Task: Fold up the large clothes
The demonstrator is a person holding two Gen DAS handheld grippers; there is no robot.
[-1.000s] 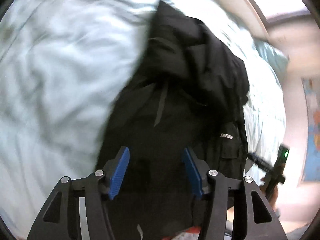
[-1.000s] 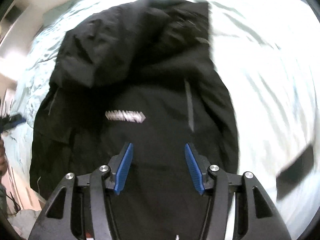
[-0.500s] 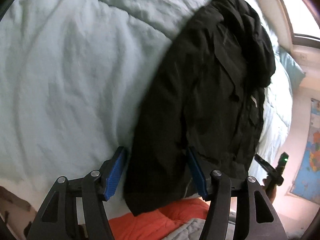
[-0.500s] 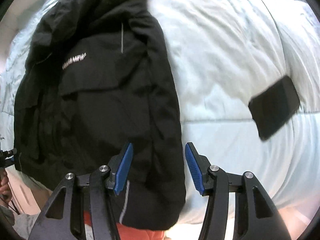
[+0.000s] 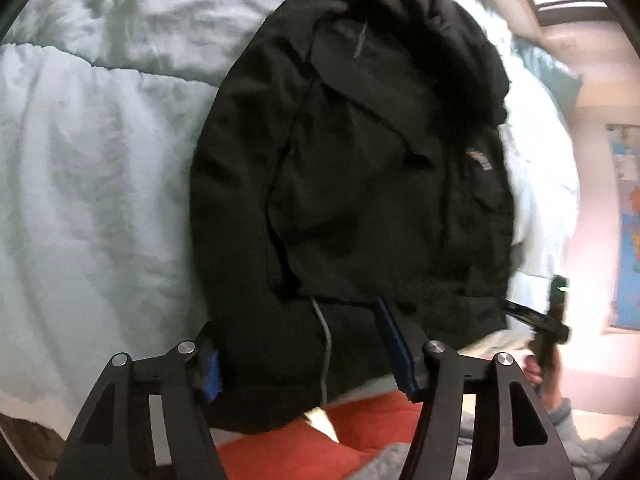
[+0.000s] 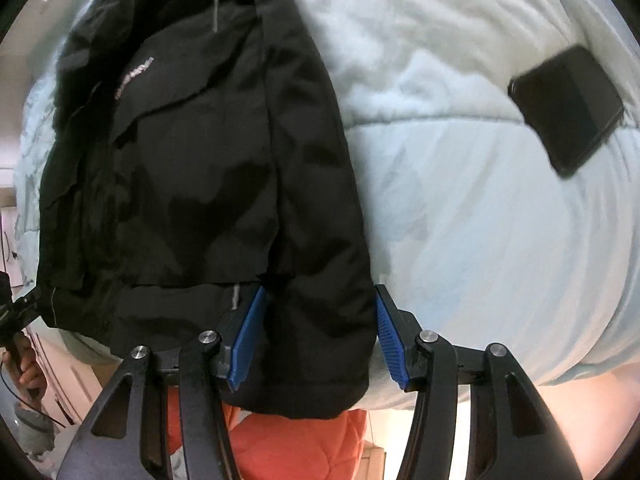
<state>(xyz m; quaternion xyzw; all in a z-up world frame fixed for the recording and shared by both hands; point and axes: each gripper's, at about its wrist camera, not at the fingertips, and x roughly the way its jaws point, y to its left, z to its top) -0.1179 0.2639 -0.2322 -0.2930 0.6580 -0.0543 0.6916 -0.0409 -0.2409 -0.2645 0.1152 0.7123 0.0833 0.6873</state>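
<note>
A large black jacket (image 5: 352, 184) lies on a pale blue duvet (image 5: 88, 184), its hem hanging over the near bed edge. My left gripper (image 5: 300, 344) is open, its blue pads straddling the hem at the jacket's left bottom corner. In the right wrist view the same jacket (image 6: 200, 168) fills the left half. My right gripper (image 6: 318, 336) is open with its jaws either side of the hem's right bottom corner. Neither gripper is closed on the fabric.
A black phone (image 6: 568, 108) lies on the duvet (image 6: 480, 220) to the right of the jacket. Orange cloth (image 5: 360, 428) shows below the bed edge. The other gripper (image 5: 548, 320) shows at the jacket's right side. A wall with a map (image 5: 628, 224) stands at far right.
Both grippers pulled back from over the jacket's body toward the near bed edge. They now sit at the hem, each open around a bottom corner.
</note>
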